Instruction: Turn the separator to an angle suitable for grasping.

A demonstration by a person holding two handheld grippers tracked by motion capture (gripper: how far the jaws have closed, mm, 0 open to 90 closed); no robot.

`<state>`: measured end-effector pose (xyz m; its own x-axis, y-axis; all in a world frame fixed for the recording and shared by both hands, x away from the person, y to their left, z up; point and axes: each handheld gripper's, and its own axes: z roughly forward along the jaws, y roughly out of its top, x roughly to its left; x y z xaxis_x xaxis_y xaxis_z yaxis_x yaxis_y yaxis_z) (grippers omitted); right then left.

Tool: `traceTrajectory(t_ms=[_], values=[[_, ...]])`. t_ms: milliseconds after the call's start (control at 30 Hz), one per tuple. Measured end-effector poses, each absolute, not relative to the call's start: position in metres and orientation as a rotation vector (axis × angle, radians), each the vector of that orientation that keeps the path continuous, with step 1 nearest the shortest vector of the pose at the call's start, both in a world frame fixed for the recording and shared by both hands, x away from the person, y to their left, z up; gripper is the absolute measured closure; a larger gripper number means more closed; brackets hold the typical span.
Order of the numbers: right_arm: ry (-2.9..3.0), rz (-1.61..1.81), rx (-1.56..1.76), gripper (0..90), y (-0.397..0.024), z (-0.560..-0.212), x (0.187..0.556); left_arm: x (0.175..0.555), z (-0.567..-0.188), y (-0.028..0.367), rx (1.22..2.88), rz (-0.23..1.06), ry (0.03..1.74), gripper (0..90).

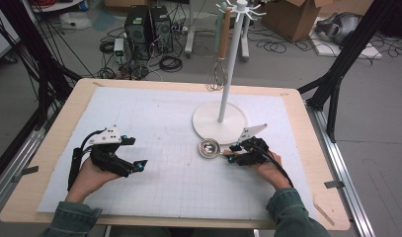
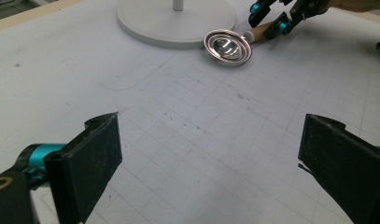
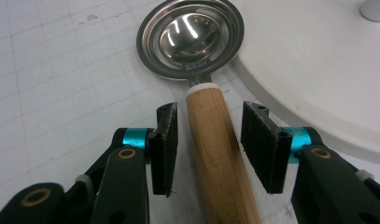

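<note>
Right gripper (image 3: 211, 140): low over the mat at right of centre, its jaws astride the wooden handle of the utensil; a gap shows between each pad and the wood, so they are not yet pressing it.
Left gripper (image 2: 211, 163): resting at the left of the mat, well apart from the utensil, jaws spread wide with nothing between them.
Utensil (image 3: 192, 42): a steel ringed bowl on a wooden handle, lying flat on the mat, bowl toward the left, just beside the near edge of the stand's base.
Stand (image 1: 220, 121): white round base with a tall post, close on the far side of the utensil; its rim crowds the right gripper's far jaw.
Whisk (image 1: 218, 74): hangs from the stand's top hooks, far side.
Mat (image 1: 154, 187): white, gridded, covering the wooden table (image 1: 45, 148).
</note>
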<state>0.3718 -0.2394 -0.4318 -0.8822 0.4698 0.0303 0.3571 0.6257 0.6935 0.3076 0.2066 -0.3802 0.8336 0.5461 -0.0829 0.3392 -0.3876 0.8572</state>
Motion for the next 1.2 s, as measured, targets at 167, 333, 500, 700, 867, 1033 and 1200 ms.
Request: traceTrajectory(t_ms=[167,333,500,700,867,1033,1200], values=[[2.720,1.064,0.666,59.7,-0.2370,-0.4360,0.3753,0.3086,-0.3814,0.2071,2.007,0.240,0.649,6.5],[2.727,1.052,0.618,63.4,-0.2354,-0.4377,0.3771,0.3088,-0.3817,0.2084,2.000,0.237,0.654,6.5],[2.741,1.041,0.560,66.4,-0.2346,-0.4370,0.3782,0.3091,-0.3840,0.2048,2.014,0.237,0.651,6.5],[2.761,1.035,0.537,68.2,-0.2341,-0.4357,0.3800,0.3082,-0.3836,0.2053,2.019,0.241,0.654,6.5],[2.773,1.046,0.540,68.4,-0.2344,-0.4356,0.3801,0.3081,-0.3835,0.2065,2.017,0.243,0.658,6.5],[2.781,1.044,0.544,68.5,-0.2336,-0.4347,0.3792,0.3081,-0.3834,0.2066,2.015,0.244,0.658,6.5],[2.791,1.053,0.542,68.6,-0.2346,-0.4333,0.3783,0.3077,-0.3823,0.2075,2.017,0.250,0.654,6.5]])
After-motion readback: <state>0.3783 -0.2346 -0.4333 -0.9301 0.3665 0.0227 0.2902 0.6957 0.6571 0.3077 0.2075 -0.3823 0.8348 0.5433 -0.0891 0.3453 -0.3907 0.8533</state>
